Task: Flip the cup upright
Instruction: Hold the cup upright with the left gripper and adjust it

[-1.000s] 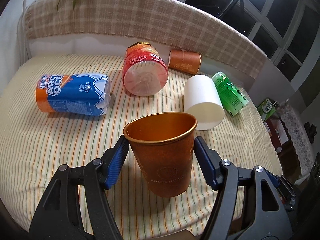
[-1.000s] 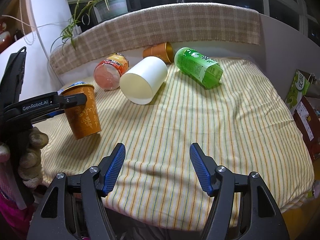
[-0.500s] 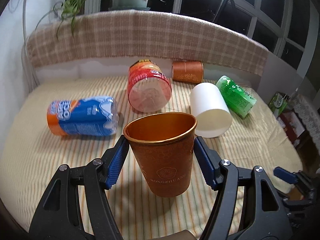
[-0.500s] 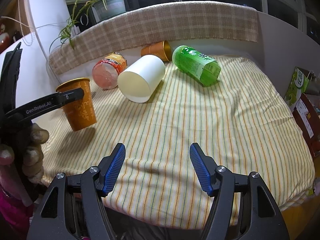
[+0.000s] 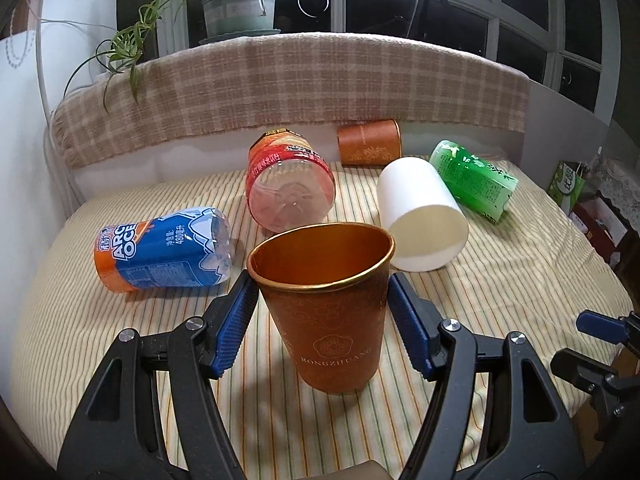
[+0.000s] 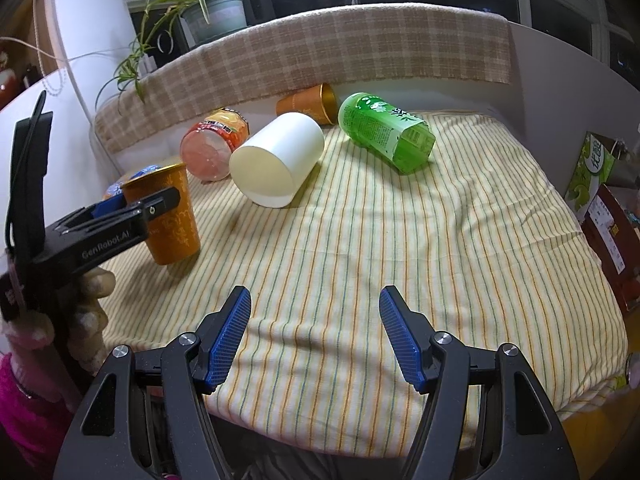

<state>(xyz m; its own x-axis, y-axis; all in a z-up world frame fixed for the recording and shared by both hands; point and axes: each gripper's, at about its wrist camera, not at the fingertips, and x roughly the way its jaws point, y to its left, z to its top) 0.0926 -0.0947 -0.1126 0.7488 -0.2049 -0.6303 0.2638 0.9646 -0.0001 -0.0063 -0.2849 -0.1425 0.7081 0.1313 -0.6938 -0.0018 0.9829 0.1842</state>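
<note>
The orange cup (image 5: 332,304) is seen standing mouth-up on the striped cloth (image 6: 400,232) of the desk, between the blue pads of the left tongs (image 5: 320,308). Whether the pads press its walls or have just let go cannot be told; narrow gaps seem to show at the rim. The right tongs (image 6: 314,336) are spread wide and grasp nothing, well apart from the cup.

The cloth is soft and wrinkled, so the cup's narrow base could be unsettled if the left tongs are drawn back crookedly or a pad catches the rolled rim; the cup might then be tipped over. A thin paper wall could also be dented by too firm a squeeze. The white cup (image 5: 420,216) lies on its side near behind, and could be knocked by a forward push.
</note>
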